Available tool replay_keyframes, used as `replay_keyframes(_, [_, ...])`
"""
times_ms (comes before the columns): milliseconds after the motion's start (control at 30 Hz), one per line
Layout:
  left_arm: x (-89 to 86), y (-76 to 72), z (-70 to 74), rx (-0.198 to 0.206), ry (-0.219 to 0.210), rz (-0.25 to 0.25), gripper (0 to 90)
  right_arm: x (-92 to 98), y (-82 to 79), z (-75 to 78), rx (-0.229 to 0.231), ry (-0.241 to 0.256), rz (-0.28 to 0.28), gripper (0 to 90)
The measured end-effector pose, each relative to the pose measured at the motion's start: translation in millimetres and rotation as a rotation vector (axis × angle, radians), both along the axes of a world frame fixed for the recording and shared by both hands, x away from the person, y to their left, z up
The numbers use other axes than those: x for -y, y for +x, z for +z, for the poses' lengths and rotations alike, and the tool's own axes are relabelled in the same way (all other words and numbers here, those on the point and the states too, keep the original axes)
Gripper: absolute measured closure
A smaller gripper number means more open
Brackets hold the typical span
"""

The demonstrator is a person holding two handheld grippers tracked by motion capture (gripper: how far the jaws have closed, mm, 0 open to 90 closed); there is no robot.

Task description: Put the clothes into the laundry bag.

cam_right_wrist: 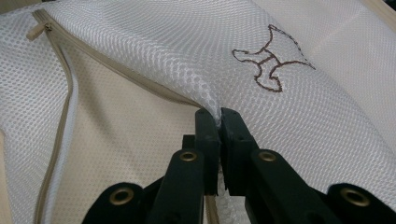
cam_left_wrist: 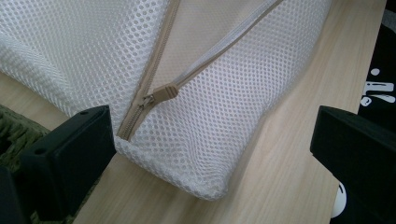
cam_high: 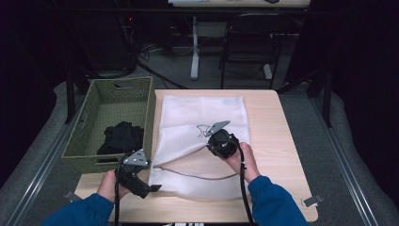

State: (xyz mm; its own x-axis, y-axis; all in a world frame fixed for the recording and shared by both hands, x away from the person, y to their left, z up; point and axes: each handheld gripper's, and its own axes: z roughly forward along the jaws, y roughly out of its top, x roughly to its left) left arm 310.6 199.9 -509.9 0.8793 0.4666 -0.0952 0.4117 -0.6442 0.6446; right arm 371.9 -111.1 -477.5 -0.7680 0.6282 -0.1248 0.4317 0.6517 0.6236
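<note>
Your mesh laundry bag (cam_high: 202, 136) lies flat across the middle of the wooden table (cam_high: 277, 141), its far hem toward 12 o'clock and its zipped edge toward 6 o'clock, nearest you. It is white, fine honeycomb netting, soft and slightly puffy at the corners, with a small brown outline figure (cam_right_wrist: 271, 65) stitched on the upper layer. A beige zipper (cam_left_wrist: 154, 70) runs along the near edge; it stands open, the two tapes spread in a long V, and the beige slider (cam_left_wrist: 161, 92) sits close to the bag's rounded corner at your 7 o'clock.

Your right gripper (cam_right_wrist: 219, 116) is clamped tight on the upper layer of netting just beside the zipper tape, jaws pressed together with the fabric pinched between them, so the mesh rises in a ridge and the mouth gapes.

Your left gripper (cam_high: 153, 187) hangs at the bag's near-left corner, jaws spread wide with nothing between them; the corner and slider lie in the gap ahead, untouched.

At 10 o'clock, just beside the bag, stands a rectangular woven basket (cam_high: 94, 160) of olive-green weave holding crumpled black clothing (cam_high: 122, 136).
</note>
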Motion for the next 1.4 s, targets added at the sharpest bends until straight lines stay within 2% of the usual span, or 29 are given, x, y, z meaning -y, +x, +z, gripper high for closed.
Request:
replay_keyframes(200, [1.2, -0.3, 2.7, -0.003, 0.006, 0.006, 0.0, -0.7, 1.2, 7.8, 0.012, 0.004, 0.002, 87.4])
replay_keyframes(400, [1.4, -0.2, 6.1, -0.019, 0.012, -0.002, 0.0, 3.0, 3.8, 17.3, 0.03, 0.027, -0.001, 87.4])
replay_keyframes(467, [1.2, -0.2, 8.7, -0.01, 0.025, -0.013, 0.4, 3.4, 3.7, 17.4, 0.028, 0.032, 0.001, 87.3])
replay_keyframes(567, [-0.6, -0.1, 12.8, -0.022, 0.048, -0.046, 4.2, 2.9, 3.5, 14.3, 0.025, 0.027, 0.002, 87.2])
replay_keyframes(667, [-4.3, -0.4, 22.5, -0.008, 0.057, -0.067, 3.1, 2.7, 3.7, 13.0, 0.023, 0.026, 0.003, 87.3])
replay_keyframes(700, [-5.5, -1.4, 28.5, 0.018, 0.054, -0.073, 2.7, 2.9, 4.2, 12.8, 0.024, 0.025, 0.007, 87.2])
replay_keyframes(733, [-6.2, -1.6, 32.2, 0.023, 0.05, -0.079, 0.7, 2.8, 4.2, 12.4, 0.025, 0.023, 0.009, 87.2])
replay_keyframes(833, [-9.4, -1.5, 46.2, 0.074, 0.071, -0.116, 0.0, 3.1, 3.9, 12.0, 0.023, 0.027, 0.007, 87.2])
replay_keyframes(933, [-17.5, 5.9, 61.1, 0.095, 0.086, -0.125, 0.0, 3.1, 3.7, 12.6, 0.026, 0.026, 0.007, 87.2])
replay_keyframes(1033, [-25.8, 17.3, 75.2, 0.1, 0.112, -0.122, 0.0, 2.5, 3.3, 12.3, 0.024, 0.024, 0.004, 87.1])
replay_keyframes(1100, [-30.1, 26.1, 84.8, 0.111, 0.155, -0.13, 0.0, 2.4, 3.3, 12.0, 0.024, 0.022, 0.003, 87.1])
replay_keyframes(1167, [-33.8, 35.1, 92.3, 0.113, 0.17, -0.13, 0.0, 2.5, 3.5, 12.0, 0.023, 0.023, 0.008, 86.9])
replay_keyframes(1267, [-38.5, 49.2, 101.7, 0.141, 0.224, -0.122, 0.0, 2.4, 3.0, 11.9, 0.023, 0.019, 0.014, 87.0])
replay_keyframes(1400, [-48.0, 71.9, 111.2, 0.134, 0.246, -0.084, 0.0, 2.9, 2.8, 11.9, 0.02, 0.022, 0.008, 87.0])
